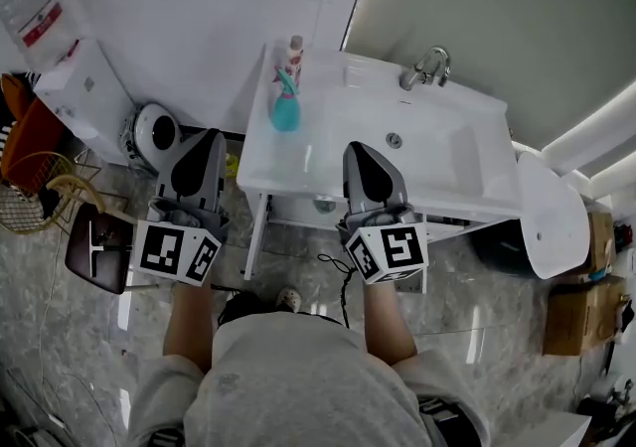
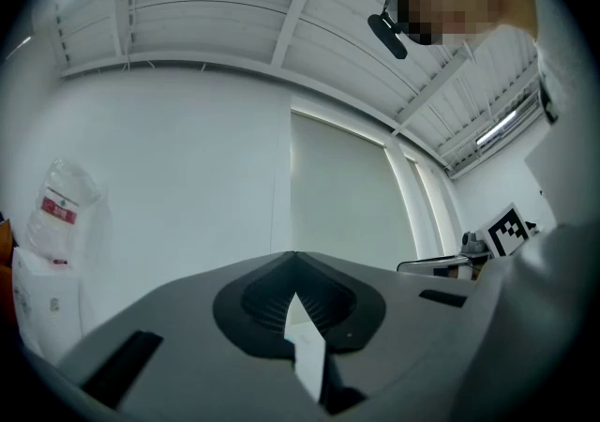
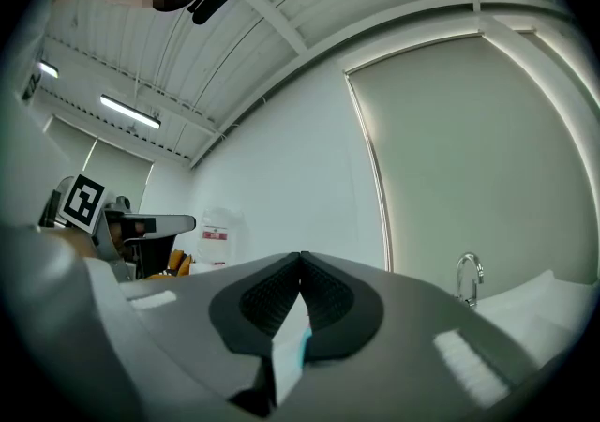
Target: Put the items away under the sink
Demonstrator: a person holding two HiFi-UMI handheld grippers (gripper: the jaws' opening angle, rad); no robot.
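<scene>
A teal spray bottle [image 1: 284, 107] and a slim white bottle with red print [image 1: 294, 55] stand on the left end of the white sink counter [image 1: 298, 167]. My left gripper [image 1: 213, 135] hangs shut, left of the counter's corner and over the floor. Over the counter's front edge, near the basin, my right gripper [image 1: 358, 147] is shut too. Neither holds anything. In the left gripper view the jaws [image 2: 293, 256] meet against a white wall. The right gripper view shows its jaws [image 3: 301, 256] closed, a teal sliver [image 3: 302, 345] through the gap, and the faucet [image 3: 467, 276] at right.
The faucet [image 1: 427, 66] stands at the basin's back. Below the counter is a white leg frame [image 1: 256, 231] with a drain pipe. On the floor: a white cabinet [image 1: 79, 92], round white appliance [image 1: 156, 132], wire basket [image 1: 35, 199], brown stool [image 1: 99, 251], cardboard boxes [image 1: 581, 306], black cable [image 1: 338, 281].
</scene>
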